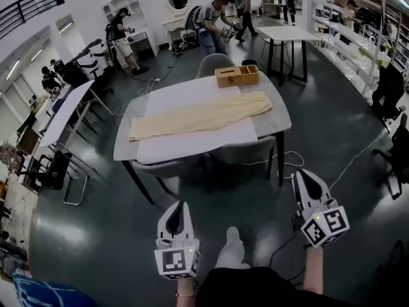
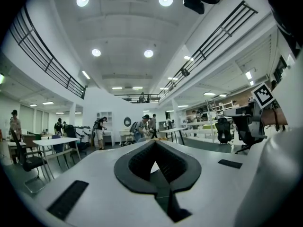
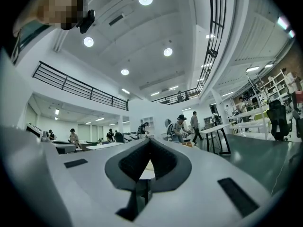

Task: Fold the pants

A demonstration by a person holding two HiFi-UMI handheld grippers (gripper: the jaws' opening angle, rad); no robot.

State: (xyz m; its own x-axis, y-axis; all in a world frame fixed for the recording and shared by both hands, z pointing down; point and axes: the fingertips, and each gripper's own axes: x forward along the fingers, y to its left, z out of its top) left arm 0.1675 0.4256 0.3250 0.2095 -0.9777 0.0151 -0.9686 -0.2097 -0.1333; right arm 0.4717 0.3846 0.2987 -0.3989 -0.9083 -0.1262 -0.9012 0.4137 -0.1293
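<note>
The dark grey-green floor (image 1: pixel 96 235) is seen across most of the head view. The desk (image 1: pixel 130 121), grey with rounded corners, is placed in the upper centre of the frame. A white sheet (image 1: pixel 192 148) is spread over most of its top.

The pants (image 1: pixel 198 116) (cream-yellow, laid out flat and at full length) are found across the middle of that sheet. They run from the left edge of the desk up toward its right side. No gripper is touching them.

Two grey chairs (image 1: pixel 241 153) are tucked in along the near edge of the desk, and a third (image 1: pixel 213 62) is set at the far edge. A wooden box (image 1: pixel 236 75) is seen on the far right corner of the desk, just above the pants and apart from them.

The left gripper (image 1: pixel 179 215) is held at the lower centre of the frame, and the right gripper (image 1: pixel 305 183) at the lower right. Both are well short of the desk, over the floor.

In the left gripper view the fingers (image 2: pixel 124 173) are pressed together at the tips, with nothing held between them. In the right gripper view the fingers (image 3: pixel 113 170) are likewise closed tip to tip and empty.
</note>
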